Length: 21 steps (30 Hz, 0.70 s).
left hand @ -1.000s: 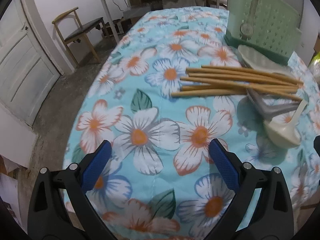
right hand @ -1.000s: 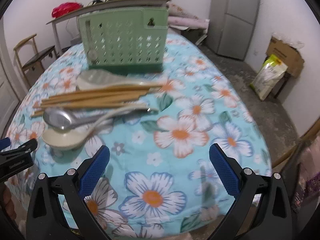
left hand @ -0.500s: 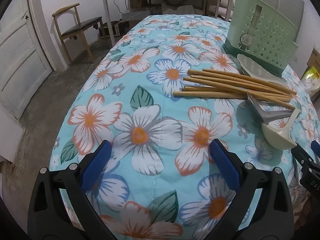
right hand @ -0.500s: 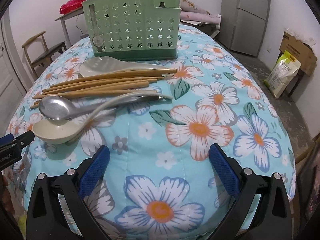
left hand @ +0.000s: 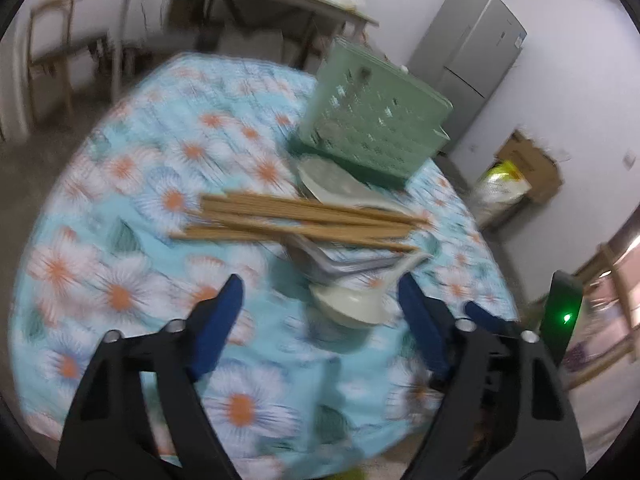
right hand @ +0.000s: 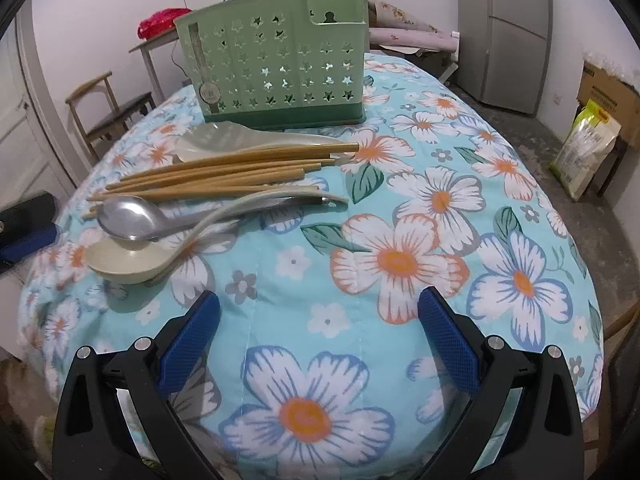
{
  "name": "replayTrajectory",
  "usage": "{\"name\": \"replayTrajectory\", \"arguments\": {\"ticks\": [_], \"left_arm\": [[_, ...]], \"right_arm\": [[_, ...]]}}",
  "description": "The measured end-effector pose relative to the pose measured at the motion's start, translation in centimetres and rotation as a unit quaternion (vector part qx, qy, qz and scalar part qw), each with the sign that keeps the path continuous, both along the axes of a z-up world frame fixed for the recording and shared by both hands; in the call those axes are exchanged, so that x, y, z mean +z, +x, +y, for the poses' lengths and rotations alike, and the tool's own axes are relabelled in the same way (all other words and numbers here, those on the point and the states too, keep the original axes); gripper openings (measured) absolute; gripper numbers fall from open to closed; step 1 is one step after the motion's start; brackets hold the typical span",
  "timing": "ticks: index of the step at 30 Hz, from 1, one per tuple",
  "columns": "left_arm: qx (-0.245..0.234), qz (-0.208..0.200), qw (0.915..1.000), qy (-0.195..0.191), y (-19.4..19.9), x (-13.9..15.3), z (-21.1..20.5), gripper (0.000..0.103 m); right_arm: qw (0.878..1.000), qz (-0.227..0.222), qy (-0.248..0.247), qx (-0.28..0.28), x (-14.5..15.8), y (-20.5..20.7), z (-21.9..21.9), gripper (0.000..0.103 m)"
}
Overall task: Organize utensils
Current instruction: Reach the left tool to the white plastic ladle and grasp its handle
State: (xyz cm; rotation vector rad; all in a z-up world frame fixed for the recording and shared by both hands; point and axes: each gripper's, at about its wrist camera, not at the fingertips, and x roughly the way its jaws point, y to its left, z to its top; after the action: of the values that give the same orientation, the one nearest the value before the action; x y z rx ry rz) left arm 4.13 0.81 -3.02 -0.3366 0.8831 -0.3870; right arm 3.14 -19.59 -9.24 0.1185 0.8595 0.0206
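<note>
A pile of utensils lies on the floral table: several wooden chopsticks [right hand: 224, 172], a metal spoon [right hand: 132, 222], a cream soup spoon [right hand: 124, 260] and a pale rice paddle [right hand: 224, 140]. A green star-holed utensil holder [right hand: 276, 68] stands upright behind them. My right gripper [right hand: 320, 332] is open and empty, in front of the pile. My left gripper [left hand: 320, 312] is open and empty, just short of the cream spoon [left hand: 352, 304]; this view is blurred. The chopsticks [left hand: 296, 220] and holder [left hand: 372, 128] show there too.
The round table [right hand: 520, 280] has a turquoise flowered cloth. A grey fridge [right hand: 508, 28] stands at the back right, a yellow bag [right hand: 584, 144] and cardboard box on the floor at right, a wooden chair [right hand: 108, 108] and a side table at the left.
The left gripper has swung right and forward toward the spoons, blurring its view. The right gripper has moved closer to the pile. Both stay open.
</note>
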Motion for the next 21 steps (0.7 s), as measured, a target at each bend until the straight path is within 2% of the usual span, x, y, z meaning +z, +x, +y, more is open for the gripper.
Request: {"name": "replayTrajectory", "arguments": {"ticks": [1,5,7,11,13,17,21], "left_arm": [[-0.003,0.019,0.9995,-0.025,0.5,-0.6,-0.2,0.061],[-0.003,0.092,0.9903,-0.105,1.9,-3.0,-0.5,0.048],[0.001,0.11,0.9868,-0.118,2.0,-3.8,-0.4,0.037],[0.007,0.131,0.9844,-0.117,1.5,-4.7,-0.5,0.02],[0.007,0.136,0.9841,-0.114,1.4,-4.9,-0.2,0.007],[0.005,0.146,0.9848,-0.094,0.5,-4.4,1.1,0.004],[0.019,0.158,0.9844,-0.074,-1.0,-3.8,4.7,0.004]], "right_arm": [[1.0,-0.001,0.003,-0.001,0.1,-0.1,-0.2,0.097],[1.0,-0.005,0.01,-0.004,0.4,-0.7,-0.6,0.097],[1.0,-0.008,0.01,-0.007,0.7,-1.0,-0.8,0.097],[0.999,-0.024,0.018,-0.023,1.6,-1.6,-1.6,0.097],[0.999,-0.038,0.021,-0.031,2.3,-2.0,-2.2,0.097],[0.997,-0.069,0.022,-0.037,3.8,-2.4,-2.7,0.097],[0.994,-0.103,0.018,-0.028,5.4,-2.8,-2.2,0.097]]}}
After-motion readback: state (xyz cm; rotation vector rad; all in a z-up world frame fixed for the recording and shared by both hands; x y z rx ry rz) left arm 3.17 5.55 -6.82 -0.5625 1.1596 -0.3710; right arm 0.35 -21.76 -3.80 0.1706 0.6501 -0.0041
